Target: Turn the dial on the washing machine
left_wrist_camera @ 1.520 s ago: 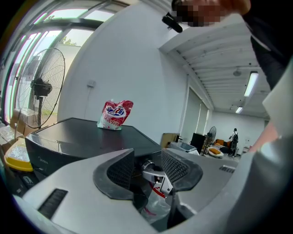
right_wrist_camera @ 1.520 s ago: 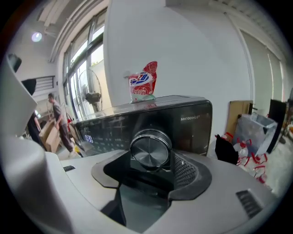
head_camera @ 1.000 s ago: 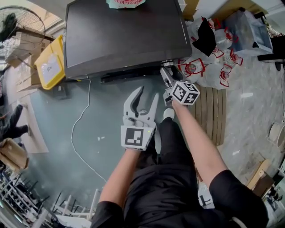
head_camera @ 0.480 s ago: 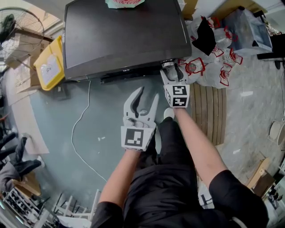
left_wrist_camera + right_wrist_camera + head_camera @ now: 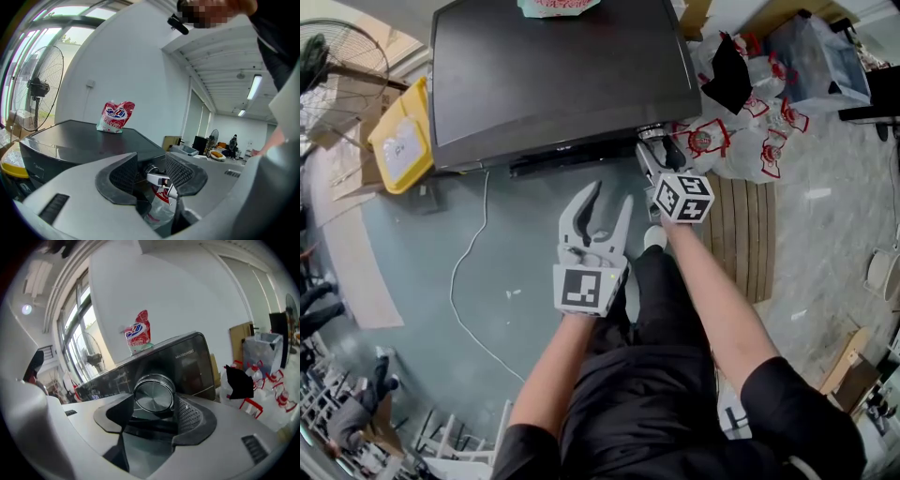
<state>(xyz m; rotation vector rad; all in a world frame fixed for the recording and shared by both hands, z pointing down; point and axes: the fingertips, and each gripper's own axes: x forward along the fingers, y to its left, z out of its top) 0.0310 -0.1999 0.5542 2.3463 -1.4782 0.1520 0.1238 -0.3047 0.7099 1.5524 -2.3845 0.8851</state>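
The dark washing machine fills the top of the head view. Its silver dial sits at the front right corner. My right gripper reaches up to it, marker cube tilted to the right. In the right gripper view the round dial sits between the two dark pads of the right gripper, which is shut on it. My left gripper hangs lower in front of the machine, open and holding nothing. From the left gripper view, the left gripper frames the dial at a distance.
A red and white detergent bag stands on the machine's top. A yellow bin stands to the left, white bags with red print and a wooden pallet to the right. A white cable runs across the floor.
The right gripper's marker cube rolled upright half a second ago and is now tilted right again, staying at the dial. The left gripper has not moved.
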